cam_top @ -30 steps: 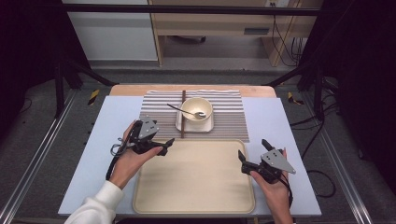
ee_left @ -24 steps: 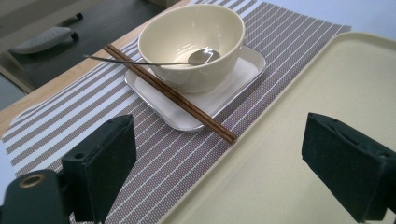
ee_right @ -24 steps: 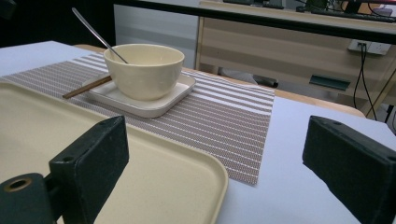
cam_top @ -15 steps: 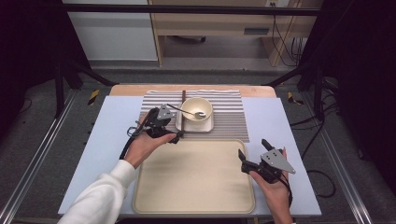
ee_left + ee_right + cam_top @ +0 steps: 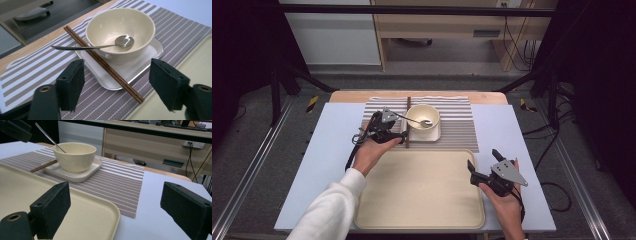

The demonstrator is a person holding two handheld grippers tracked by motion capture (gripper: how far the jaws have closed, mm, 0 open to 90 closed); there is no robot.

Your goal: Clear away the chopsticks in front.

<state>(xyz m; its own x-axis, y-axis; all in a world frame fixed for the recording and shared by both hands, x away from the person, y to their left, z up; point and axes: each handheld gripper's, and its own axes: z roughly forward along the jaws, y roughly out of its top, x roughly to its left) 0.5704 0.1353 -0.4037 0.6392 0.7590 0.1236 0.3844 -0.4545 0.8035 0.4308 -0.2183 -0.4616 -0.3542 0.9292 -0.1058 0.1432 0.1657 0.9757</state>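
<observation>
Nearest the person, the right gripper (image 5: 482, 167) rests in the right hand (image 5: 504, 202) over the right edge of the cream tray (image 5: 422, 205), its jaws spread wide with nothing between them. In the right gripper view the two black pads frame the tray's corner and the light blue table (image 5: 155, 220) beyond it.

Past the tray's far edge, the left gripper (image 5: 399, 134) hangs low over the striped placemat (image 5: 457, 127), held in the left hand (image 5: 369, 152) of a white-sleeved arm. Its jaws have just been closing but are not yet clamped: in the left gripper view the near end of the wooden chopsticks (image 5: 105, 66) lies between the pads, touched by neither.

The chopsticks lie side by side, running from the placemat up across the corner of the white square plate (image 5: 135, 67), just beside the cream bowl (image 5: 120, 27). The bowl sits on that plate, and a metal spoon (image 5: 100, 46) lies in it, the handle jutting out over the rim above the chopsticks.
</observation>
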